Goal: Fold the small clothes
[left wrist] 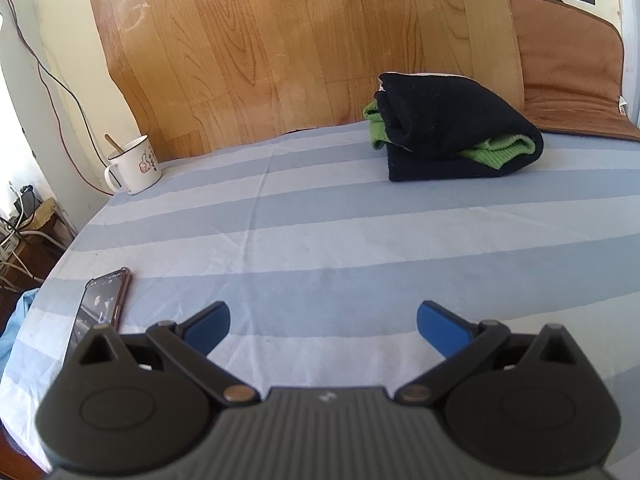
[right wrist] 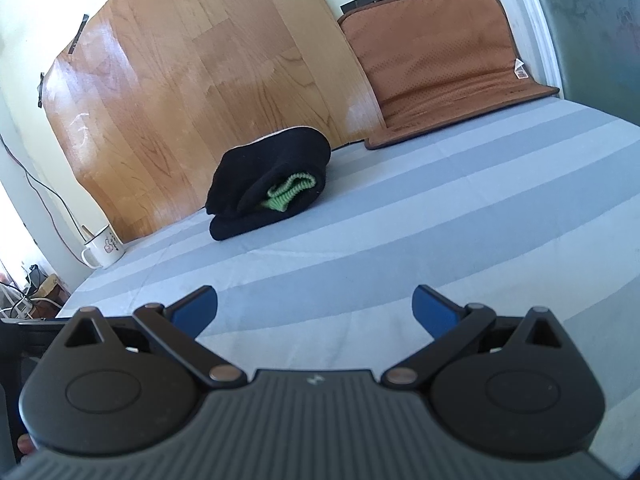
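Note:
A folded black garment (left wrist: pixel 452 128) with green knit cuffs (left wrist: pixel 502 150) showing lies at the far side of the blue-striped table (left wrist: pixel 320 240), near the wooden board. It also shows in the right wrist view (right wrist: pixel 272 184). My left gripper (left wrist: pixel 323 326) is open and empty, low over the near part of the table, well short of the garment. My right gripper (right wrist: pixel 315 312) is open and empty too, also well short of it.
A white mug (left wrist: pixel 134 166) with a spoon stands at the far left; it also shows in the right wrist view (right wrist: pixel 103 248). A phone (left wrist: pixel 102 304) lies at the left edge. A brown cushion (right wrist: pixel 436 64) and a wooden board (left wrist: pixel 280 40) lean on the wall.

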`<action>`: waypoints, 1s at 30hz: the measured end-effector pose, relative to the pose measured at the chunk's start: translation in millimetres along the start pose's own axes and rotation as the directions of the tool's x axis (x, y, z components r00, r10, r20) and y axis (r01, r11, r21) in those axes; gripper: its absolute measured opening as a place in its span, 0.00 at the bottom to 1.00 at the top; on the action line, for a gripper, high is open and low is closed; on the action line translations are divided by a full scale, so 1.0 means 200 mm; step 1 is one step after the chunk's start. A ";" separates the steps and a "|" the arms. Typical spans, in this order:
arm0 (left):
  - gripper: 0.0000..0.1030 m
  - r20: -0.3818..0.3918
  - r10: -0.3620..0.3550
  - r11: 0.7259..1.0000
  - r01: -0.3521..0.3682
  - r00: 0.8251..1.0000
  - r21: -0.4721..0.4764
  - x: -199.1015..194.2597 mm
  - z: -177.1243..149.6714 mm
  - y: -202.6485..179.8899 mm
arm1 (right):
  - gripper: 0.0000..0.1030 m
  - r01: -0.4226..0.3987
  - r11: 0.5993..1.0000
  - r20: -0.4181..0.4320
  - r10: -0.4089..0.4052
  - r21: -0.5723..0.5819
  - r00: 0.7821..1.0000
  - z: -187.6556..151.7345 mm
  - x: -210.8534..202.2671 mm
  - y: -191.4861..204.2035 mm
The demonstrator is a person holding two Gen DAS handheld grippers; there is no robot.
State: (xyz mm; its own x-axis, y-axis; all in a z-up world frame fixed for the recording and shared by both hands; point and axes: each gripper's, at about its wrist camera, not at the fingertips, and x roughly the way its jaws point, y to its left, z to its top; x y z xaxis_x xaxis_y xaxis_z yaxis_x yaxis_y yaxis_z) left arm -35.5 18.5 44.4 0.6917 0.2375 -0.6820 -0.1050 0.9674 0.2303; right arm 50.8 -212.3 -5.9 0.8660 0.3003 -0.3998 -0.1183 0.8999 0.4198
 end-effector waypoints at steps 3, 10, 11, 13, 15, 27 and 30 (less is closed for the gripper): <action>1.00 0.005 0.012 1.000 -0.012 1.000 0.004 0.00 0.00 -0.01 | 1.00 0.000 1.000 -0.001 0.000 0.003 1.000 0.00 0.00 -0.01; 1.00 0.012 0.022 1.000 -0.023 1.000 0.017 0.00 0.00 -0.03 | 1.00 -0.001 1.000 -0.005 0.001 0.014 1.000 0.00 0.01 -0.03; 1.00 0.013 0.023 1.000 -0.023 1.000 0.019 0.00 0.00 -0.03 | 1.00 -0.001 1.000 -0.005 0.001 0.016 1.000 0.00 0.01 -0.03; 1.00 0.016 0.026 0.999 -0.027 1.000 0.023 -0.01 0.01 -0.03 | 1.00 0.000 1.000 -0.005 0.000 0.020 1.000 0.00 0.00 -0.03; 1.00 0.021 0.030 0.999 -0.030 0.999 0.027 -0.01 0.01 -0.04 | 1.00 0.000 1.000 -0.005 0.000 0.023 1.000 -0.01 0.00 -0.04; 1.00 0.040 0.059 0.997 -0.061 0.997 0.049 -0.02 0.02 -0.07 | 1.00 -0.009 0.999 -0.005 0.009 0.042 1.000 0.00 0.00 -0.07; 1.00 0.039 0.056 0.997 -0.058 0.998 0.052 -0.02 0.02 -0.08 | 1.00 -0.009 0.999 -0.003 0.010 0.045 1.000 0.00 0.00 -0.08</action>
State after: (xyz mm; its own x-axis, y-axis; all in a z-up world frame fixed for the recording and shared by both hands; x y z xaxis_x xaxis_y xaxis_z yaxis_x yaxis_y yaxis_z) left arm -33.8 2.1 46.6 0.7121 0.2874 -0.6406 -0.1076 0.9463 0.3050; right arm 53.2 -227.4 -12.7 0.8633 0.3099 -0.3982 -0.1043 0.8817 0.4600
